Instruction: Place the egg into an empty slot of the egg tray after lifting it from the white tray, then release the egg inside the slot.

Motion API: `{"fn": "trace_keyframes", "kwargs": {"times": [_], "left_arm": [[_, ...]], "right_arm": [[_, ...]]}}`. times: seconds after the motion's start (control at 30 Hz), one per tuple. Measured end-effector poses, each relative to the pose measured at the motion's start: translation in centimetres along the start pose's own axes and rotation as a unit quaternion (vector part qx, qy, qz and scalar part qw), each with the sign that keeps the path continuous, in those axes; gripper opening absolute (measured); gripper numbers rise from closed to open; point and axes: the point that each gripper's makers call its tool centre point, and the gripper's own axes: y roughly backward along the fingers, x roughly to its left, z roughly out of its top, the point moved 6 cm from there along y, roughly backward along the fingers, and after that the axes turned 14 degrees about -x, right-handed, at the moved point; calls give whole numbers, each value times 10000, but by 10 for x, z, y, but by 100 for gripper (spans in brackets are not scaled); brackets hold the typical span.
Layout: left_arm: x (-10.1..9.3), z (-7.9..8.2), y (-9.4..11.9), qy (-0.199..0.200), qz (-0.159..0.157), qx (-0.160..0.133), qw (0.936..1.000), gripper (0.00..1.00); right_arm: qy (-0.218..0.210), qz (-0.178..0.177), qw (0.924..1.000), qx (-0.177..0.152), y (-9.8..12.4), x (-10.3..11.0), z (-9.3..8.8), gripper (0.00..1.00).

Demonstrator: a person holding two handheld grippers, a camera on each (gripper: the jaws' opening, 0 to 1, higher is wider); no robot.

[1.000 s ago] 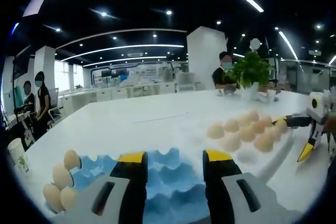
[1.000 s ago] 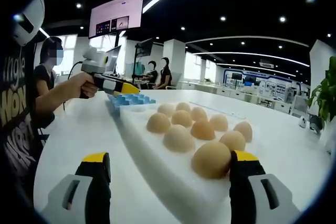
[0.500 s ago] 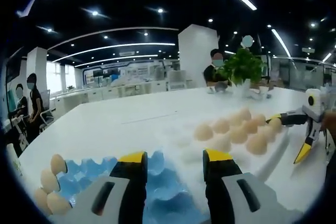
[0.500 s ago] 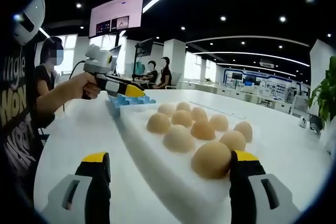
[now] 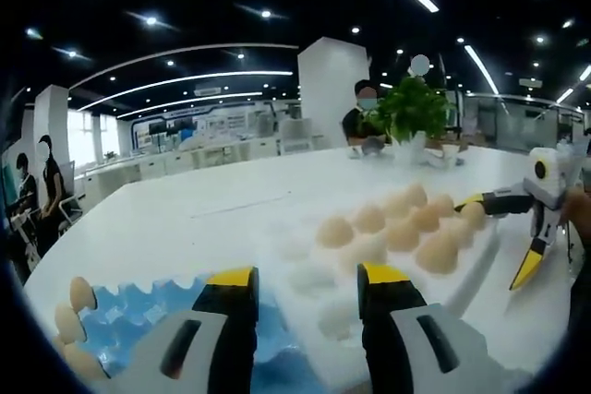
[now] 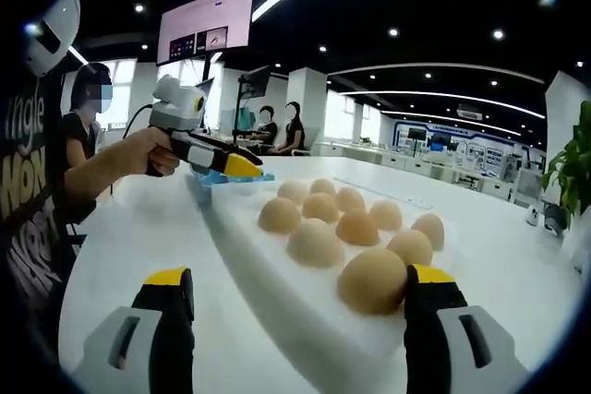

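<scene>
Several tan eggs [image 5: 399,231] sit in rows on the white foam tray [image 5: 314,311]. The blue egg tray [image 5: 138,320] lies at the lower left and carries a few eggs [image 5: 68,322] at its left edge. My left gripper [image 5: 307,279] is open with nothing between its jaws, just over the white tray's near end. From the right gripper view it [image 6: 245,168] hovers by the blue egg tray [image 6: 231,175], held in a hand. My right gripper [image 6: 300,279] is open and straddles the white tray [image 6: 277,311], with the nearest egg [image 6: 372,280] against its right jaw. It [image 5: 499,237] also shows spread open at the tray's far end.
The trays rest on a large white table [image 5: 185,219]. A potted plant [image 5: 411,108] stands at its far side beside a seated person [image 5: 363,117]. More people [image 6: 277,126] sit at desks behind. A person's arm [image 6: 102,168] reaches in from the left.
My left gripper has moved from over the blue egg tray toward the white tray. The right gripper and the eggs have stayed put.
</scene>
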Motion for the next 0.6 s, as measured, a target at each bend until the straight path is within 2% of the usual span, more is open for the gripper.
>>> {"fn": "trace_keyframes", "kwargs": {"times": [0.2,0.6], "left_arm": [[1,0,-10,-19,-130,18,9999,44],[-20,-5,-30,25,-442,66,9990,44]], "right_arm": [[-1,-4,10000,-4,-1,-1,0,99],[5,-6,10000,-12,-2,-2,-1,99]]}}
